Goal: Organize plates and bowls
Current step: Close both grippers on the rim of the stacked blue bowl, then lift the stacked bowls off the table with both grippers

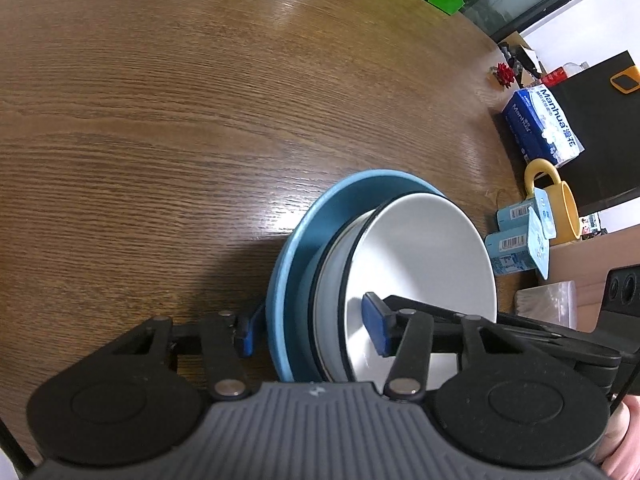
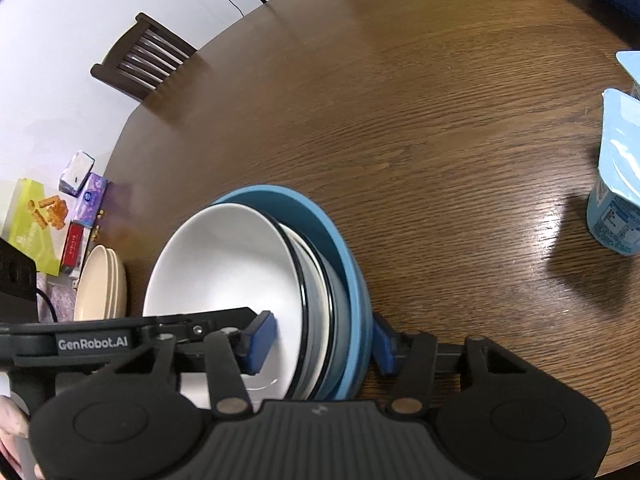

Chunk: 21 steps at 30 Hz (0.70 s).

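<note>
The stack here is a white bowl (image 1: 424,256) nested in a couple of grey dark-rimmed bowls (image 1: 328,304), all sitting in a wide blue plate (image 1: 296,248), parked on the wooden table (image 1: 160,120) near its edge. Looks like glazed ceramic to me, so I'd guess heavy as a bundle, rigid, slick on the glaze, and chippy if the pieces knock together. Best place to grab seems to be right across the rims on opposite sides, so the whole stack gets pinched as one and nothing slides. That's pretty much the setup: the left gripper (image 1: 316,330) has one blue pad inside the white bowl and the other outside the plate's rim, and the right gripper (image 2: 322,342) mirrors it from the other side. Both sets of jaws straddle the rims at about half width; the outer pads look to be touching the plate, but I honestly can't tell if they're really clamped yet. Off to the side there's a stack of cream plates (image 2: 100,288), a yellow mug (image 1: 556,200) and a yogurt cup (image 2: 618,184).
</note>
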Tool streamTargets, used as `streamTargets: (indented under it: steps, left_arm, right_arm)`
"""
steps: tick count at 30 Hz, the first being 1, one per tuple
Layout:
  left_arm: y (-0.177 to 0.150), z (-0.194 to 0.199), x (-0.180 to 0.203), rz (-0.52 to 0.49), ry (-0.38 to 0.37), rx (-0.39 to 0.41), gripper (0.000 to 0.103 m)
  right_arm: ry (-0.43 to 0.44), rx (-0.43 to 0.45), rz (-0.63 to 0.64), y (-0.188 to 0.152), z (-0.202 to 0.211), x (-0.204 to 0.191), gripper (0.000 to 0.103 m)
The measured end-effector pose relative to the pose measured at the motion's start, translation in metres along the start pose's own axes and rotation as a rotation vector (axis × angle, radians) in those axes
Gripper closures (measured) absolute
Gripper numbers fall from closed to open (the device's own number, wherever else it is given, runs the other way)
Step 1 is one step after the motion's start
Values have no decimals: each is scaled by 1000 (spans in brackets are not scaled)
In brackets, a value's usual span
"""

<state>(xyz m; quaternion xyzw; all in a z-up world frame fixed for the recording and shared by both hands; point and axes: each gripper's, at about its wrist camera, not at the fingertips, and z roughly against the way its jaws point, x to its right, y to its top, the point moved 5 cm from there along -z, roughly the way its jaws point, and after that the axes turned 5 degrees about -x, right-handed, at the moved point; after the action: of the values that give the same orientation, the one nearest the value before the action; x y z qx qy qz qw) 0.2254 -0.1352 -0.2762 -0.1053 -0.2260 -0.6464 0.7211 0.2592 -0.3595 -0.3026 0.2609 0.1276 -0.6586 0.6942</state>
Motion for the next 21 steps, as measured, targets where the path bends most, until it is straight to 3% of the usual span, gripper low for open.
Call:
streamTargets:
  steps: [21]
  left_arm:
    - [1,-2,5,-100,6,9,51]
  right_arm:
    - [-12,51,-36,-10,6,3,53]
